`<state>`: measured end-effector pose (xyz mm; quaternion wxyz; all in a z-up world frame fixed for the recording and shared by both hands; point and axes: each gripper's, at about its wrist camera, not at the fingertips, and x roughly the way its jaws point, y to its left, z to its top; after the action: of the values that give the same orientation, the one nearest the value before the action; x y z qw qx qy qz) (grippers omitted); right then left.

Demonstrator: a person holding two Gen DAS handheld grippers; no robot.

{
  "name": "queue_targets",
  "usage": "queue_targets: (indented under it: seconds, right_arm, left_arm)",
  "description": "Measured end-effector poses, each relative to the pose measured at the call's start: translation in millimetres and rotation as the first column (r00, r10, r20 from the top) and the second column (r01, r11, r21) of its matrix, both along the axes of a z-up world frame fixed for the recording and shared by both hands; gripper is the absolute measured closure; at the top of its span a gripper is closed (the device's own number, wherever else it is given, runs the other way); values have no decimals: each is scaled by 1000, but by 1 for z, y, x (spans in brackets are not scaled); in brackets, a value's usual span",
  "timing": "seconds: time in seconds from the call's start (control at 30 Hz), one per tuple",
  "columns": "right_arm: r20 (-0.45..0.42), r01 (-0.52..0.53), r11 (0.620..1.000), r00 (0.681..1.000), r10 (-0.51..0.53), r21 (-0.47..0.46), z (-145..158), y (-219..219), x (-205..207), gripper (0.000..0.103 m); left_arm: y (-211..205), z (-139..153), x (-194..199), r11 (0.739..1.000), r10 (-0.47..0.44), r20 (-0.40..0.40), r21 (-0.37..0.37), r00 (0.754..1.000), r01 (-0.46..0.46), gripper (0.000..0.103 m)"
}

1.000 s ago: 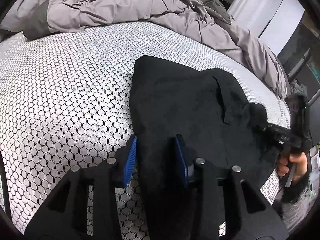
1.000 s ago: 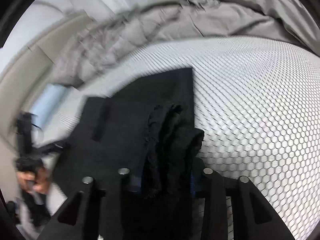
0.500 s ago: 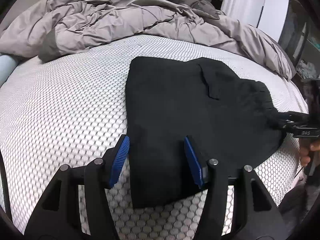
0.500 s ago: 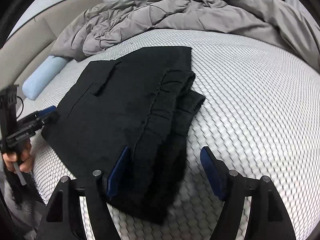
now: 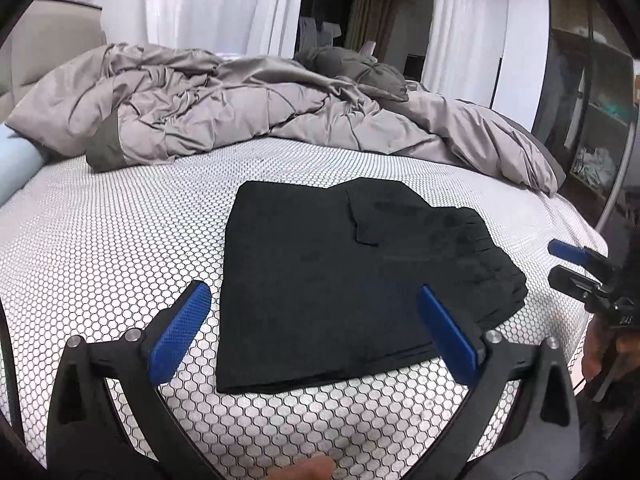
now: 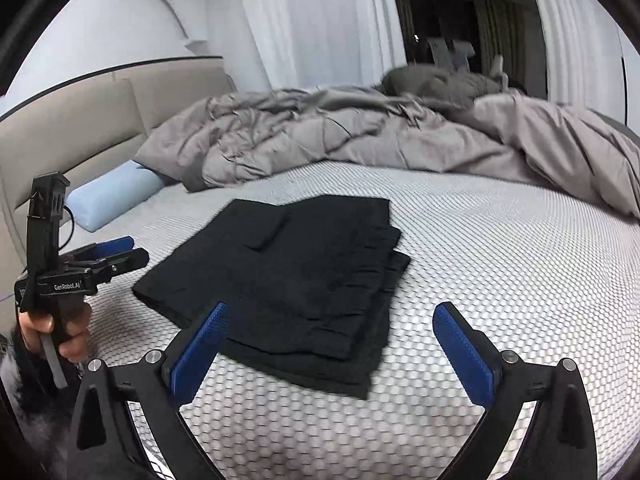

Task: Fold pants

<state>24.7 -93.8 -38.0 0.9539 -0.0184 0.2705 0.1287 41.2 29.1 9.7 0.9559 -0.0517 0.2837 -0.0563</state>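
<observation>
The black pants (image 5: 320, 248) lie folded into a flat rectangle on the white honeycomb mattress (image 5: 100, 240), gathered waistband toward the right. My left gripper (image 5: 312, 288) hovers just short of their near edge, its jaws opening wide, with no cloth between the blue pads. In the right wrist view the pants (image 6: 304, 264) show stacked layers at the near corner. My right gripper (image 6: 332, 307) hangs above that corner, its jaws also opening and free of the cloth. Each view catches the other gripper beside the pants: the right gripper (image 5: 554, 260), the left gripper (image 6: 138, 249), held by a hand.
A crumpled grey duvet (image 5: 240, 112) covers the far half of the bed. A light blue bolster (image 6: 112, 200) lies by the beige headboard (image 6: 80, 128). The bed's right edge drops off near dark shelving (image 5: 592, 152). White curtains (image 6: 320, 20) hang behind.
Both grippers opened from a narrow grip on the pants, let go of the cloth, and drew back and up. The pants now lie flat and folded.
</observation>
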Motion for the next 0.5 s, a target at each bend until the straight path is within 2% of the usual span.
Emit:
queue_targets:
  seconds: [0.1,0.2,0.37,0.5]
  right_arm:
    - [30,-31,999,999,32,-18,-2,19,2,0]
    - [82,-14,999,996,18,-52,0,28,-1,0]
    - [116,-2,1000,993,6,-31,4,27,-1,0]
    - [145,24,1000,989,-24,4,7,22,-2,0]
  left_arm:
    - [-8,5,-7,1000,2,40,28,999,-3,1]
    - [-10,4,-12,1000,11,53,15,999,-12,1]
    - [-13,-8,-12,1000,4,13,-29,1000,-3,1]
    - [-15,-11,-9,1000,12,24,12,1000,-12,1]
